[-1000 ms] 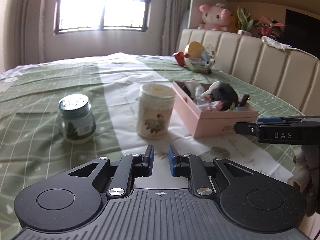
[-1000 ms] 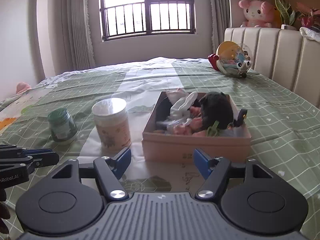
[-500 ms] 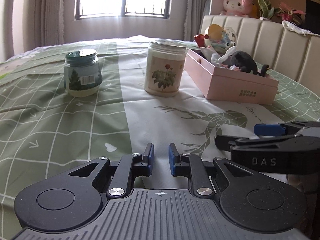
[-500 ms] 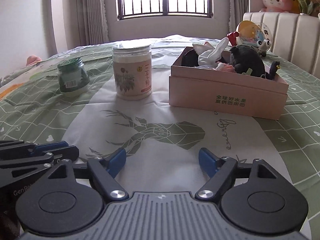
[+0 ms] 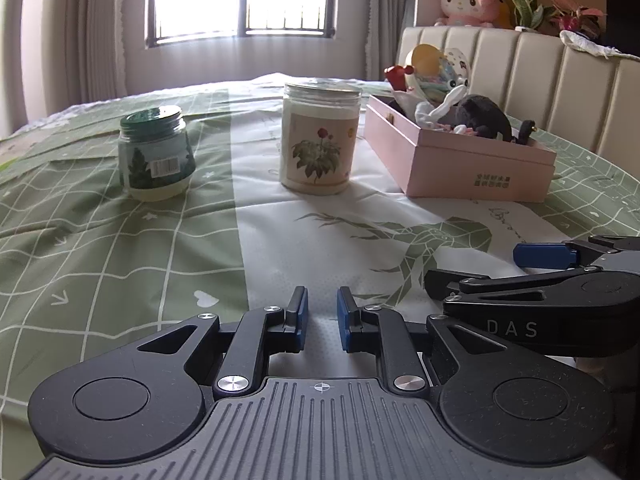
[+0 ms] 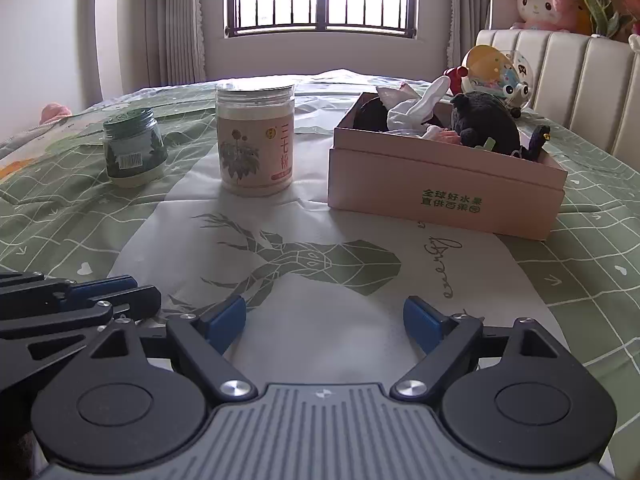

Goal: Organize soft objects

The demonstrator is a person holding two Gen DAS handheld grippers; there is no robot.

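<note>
A pink box (image 6: 444,196) (image 5: 472,164) stands on the bed cover and holds soft toys: a black plush (image 6: 486,126) (image 5: 484,118) and a white one (image 6: 416,110). My left gripper (image 5: 322,318) rests low near the front, its jaws nearly together with a narrow gap and nothing between them. My right gripper (image 6: 324,318) is open and empty, low over the deer print, well short of the box. Each gripper shows at the edge of the other's view.
A tall white jar with a flower label (image 6: 256,140) (image 5: 318,138) and a short green jar (image 6: 132,146) (image 5: 154,152) stand left of the box. A colourful round toy (image 6: 496,72) lies by the headboard. A pink plush (image 6: 546,4) sits on the shelf.
Both grippers have come down from above the bed to just over the cover and drawn back from the box. Jaw openings are unchanged.
</note>
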